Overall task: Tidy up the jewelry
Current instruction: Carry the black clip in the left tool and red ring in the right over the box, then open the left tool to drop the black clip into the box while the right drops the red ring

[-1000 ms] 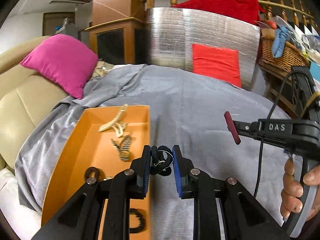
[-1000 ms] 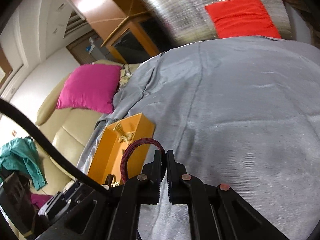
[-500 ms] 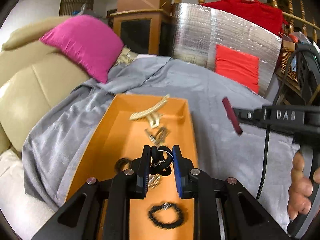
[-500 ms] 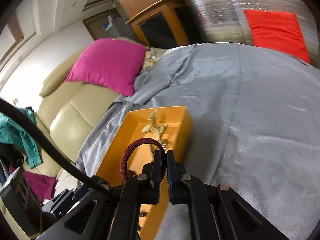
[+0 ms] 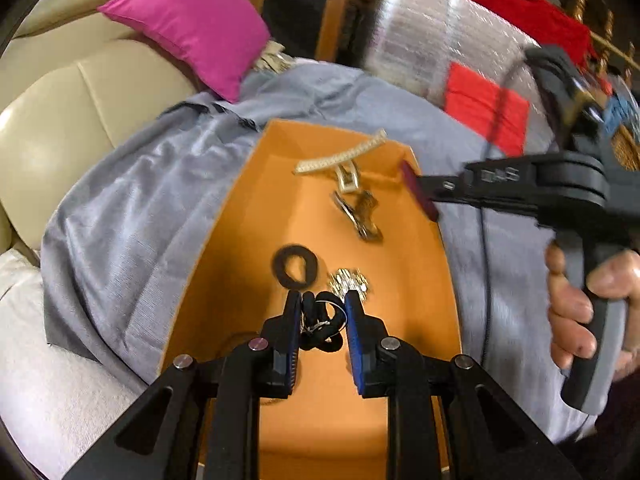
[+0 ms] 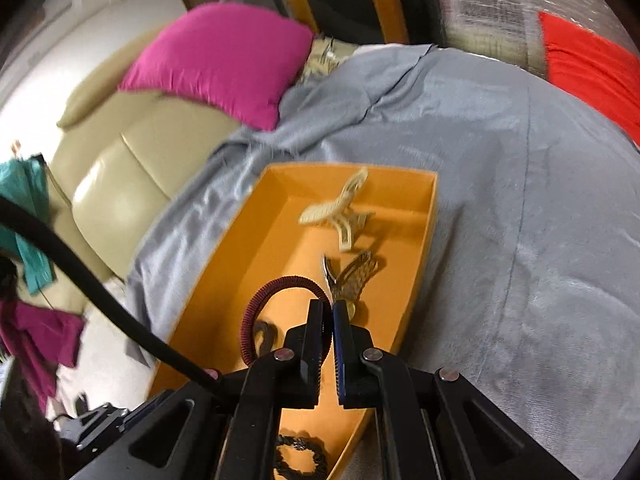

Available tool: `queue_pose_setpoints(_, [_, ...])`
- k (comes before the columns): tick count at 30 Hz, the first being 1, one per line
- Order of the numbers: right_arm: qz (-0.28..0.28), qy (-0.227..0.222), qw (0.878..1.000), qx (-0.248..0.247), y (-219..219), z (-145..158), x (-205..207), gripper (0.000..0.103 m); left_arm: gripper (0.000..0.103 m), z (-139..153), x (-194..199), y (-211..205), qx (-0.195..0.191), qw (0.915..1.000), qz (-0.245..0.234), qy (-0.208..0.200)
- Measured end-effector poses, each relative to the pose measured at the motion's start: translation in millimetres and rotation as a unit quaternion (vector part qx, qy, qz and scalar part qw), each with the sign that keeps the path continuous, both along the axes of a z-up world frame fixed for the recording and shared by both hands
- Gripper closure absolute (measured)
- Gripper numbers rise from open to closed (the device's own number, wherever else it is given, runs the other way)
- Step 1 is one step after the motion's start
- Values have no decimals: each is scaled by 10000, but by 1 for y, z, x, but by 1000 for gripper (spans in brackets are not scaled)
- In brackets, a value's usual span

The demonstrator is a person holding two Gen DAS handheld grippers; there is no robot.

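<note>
Draped across the sofa [image 5: 60,128] is a grey blanket [image 5: 132,216], and on that blanket sits the orange tray [image 5: 224,240] I take as my landmark. Beyond the tray's far left corner leans a magenta cushion [image 5: 192,20]; beyond its far right corner stands a silvery foil panel [image 5: 432,48] with a red cloth [image 5: 484,108] against it. Inside the tray, at the far end, lies a cream hair claw [image 5: 340,160], one tip resting over the far wall. Just nearer than that lies a metallic clip [image 5: 360,216]. Toward the middle of the tray floor rests a flat black ring [image 5: 294,266], and just to its right a small sparkly piece [image 5: 348,282]. At the near end of the tray, seen from my right wrist, lies a black beaded bracelet [image 6: 300,456]. My left tongs [image 5: 322,316] hang over the tray's middle, clamped on a bundle of black hair ties [image 5: 320,320] with a bit of silver wire in it, the blue pads pressing it from both sides. My right tongs [image 6: 328,320] hover over the tray's right wall, pinched tight on a dark red coiled band [image 6: 276,292] that loops out to the left of the tips. My right hand [image 5: 580,304] wraps the handle off the tray's right side.
</note>
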State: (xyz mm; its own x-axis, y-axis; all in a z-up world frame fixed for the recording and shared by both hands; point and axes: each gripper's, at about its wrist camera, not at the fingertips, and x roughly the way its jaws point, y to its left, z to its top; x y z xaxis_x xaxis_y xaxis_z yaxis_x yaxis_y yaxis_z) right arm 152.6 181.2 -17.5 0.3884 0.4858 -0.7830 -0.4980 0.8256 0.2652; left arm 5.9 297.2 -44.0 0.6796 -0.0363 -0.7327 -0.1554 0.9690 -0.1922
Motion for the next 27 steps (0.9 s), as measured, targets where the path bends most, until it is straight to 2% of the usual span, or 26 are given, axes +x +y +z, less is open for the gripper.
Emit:
queue_pose_setpoints(4, [43,156,9998,-77,14,-13,4,97,81,-11,2,1,-188,9994,-14,275])
queue_pose_setpoints(17, [397,441,9935,-968,91,-49,39,97,81,-35,7,-4,-229,9964,-200,793])
queue_pose_setpoints(21, [220,575,9937,-934,98,-59,50,96,80,-37,9,-4,-179,9958,-232,871])
queue_pose_setpoints(24, [111,765,9940,-770,94,-62,55,92,80,-36,9,-2,-94,9961,-180,860])
queue_pose_setpoints(27, [-14,779,9951,-601,84,-61,56,88,75,-34,8,-3,-14,9961,-156,863])
